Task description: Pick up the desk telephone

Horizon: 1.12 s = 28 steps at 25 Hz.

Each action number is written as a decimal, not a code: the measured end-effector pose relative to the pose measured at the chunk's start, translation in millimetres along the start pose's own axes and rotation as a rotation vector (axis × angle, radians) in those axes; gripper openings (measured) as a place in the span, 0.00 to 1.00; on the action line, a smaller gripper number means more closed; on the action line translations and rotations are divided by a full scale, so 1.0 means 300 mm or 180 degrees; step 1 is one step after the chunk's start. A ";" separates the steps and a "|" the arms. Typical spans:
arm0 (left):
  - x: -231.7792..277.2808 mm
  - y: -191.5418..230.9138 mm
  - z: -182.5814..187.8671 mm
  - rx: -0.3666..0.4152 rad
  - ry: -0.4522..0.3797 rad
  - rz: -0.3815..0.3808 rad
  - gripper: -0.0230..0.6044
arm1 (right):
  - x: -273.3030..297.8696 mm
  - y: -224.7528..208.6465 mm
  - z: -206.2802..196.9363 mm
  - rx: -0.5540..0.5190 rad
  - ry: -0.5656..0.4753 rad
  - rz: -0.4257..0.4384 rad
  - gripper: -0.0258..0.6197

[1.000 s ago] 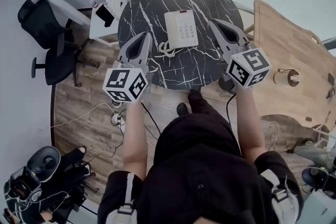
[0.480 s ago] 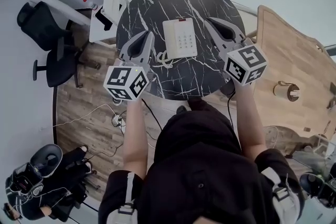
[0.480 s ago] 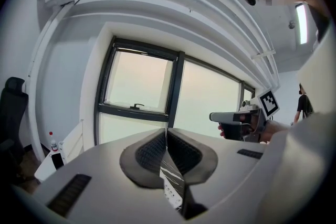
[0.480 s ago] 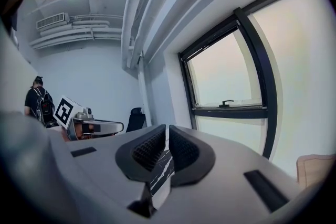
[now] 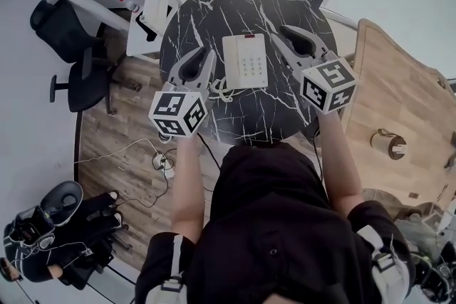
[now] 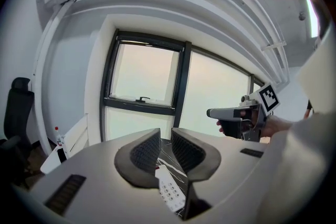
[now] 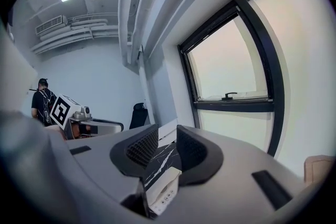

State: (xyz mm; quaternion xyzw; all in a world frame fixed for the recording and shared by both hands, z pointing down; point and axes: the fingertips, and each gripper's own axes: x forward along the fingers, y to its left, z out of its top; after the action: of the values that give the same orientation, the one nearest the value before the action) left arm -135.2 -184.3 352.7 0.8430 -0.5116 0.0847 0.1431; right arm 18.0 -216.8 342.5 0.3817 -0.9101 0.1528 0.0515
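Note:
A white desk telephone [image 5: 245, 60] with a keypad lies flat on the round black marble table [image 5: 249, 3], its coiled cord at its near left corner. My left gripper [image 5: 206, 53] hovers just left of the phone, and my right gripper [image 5: 279, 39] hovers just right of it. Both sets of jaws are opening, with a narrow gap and nothing between them. Past the left jaws in the left gripper view I see the telephone [image 6: 170, 191] below, and the right gripper view shows the telephone [image 7: 163, 191] below its own jaws.
A black office chair [image 5: 75, 53] stands on the wood floor to the left. A white desk [image 5: 153, 7] sits beside the table's far left edge. A light wooden table [image 5: 399, 96] lies to the right. Cables [image 5: 142, 153] trail on the floor near my legs.
Both grippers have moved forward over the table and now flank the telephone. Their jaws, shut before, have parted slightly.

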 end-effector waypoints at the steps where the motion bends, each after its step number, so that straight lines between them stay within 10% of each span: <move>1: 0.007 0.000 -0.013 -0.0029 0.0025 0.0016 0.15 | 0.007 -0.010 -0.011 0.0028 0.0020 0.0011 0.23; 28: 0.185 0.113 -0.475 -0.0618 0.0913 -0.0194 0.39 | 0.174 -0.140 -0.514 0.0811 0.1024 -0.0255 0.47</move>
State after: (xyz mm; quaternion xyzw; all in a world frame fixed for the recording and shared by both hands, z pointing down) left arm -139.1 -199.0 508.6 0.8196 -0.4659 0.1499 0.2980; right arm 7.6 -230.9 509.8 0.3917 -0.8476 0.3234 0.1534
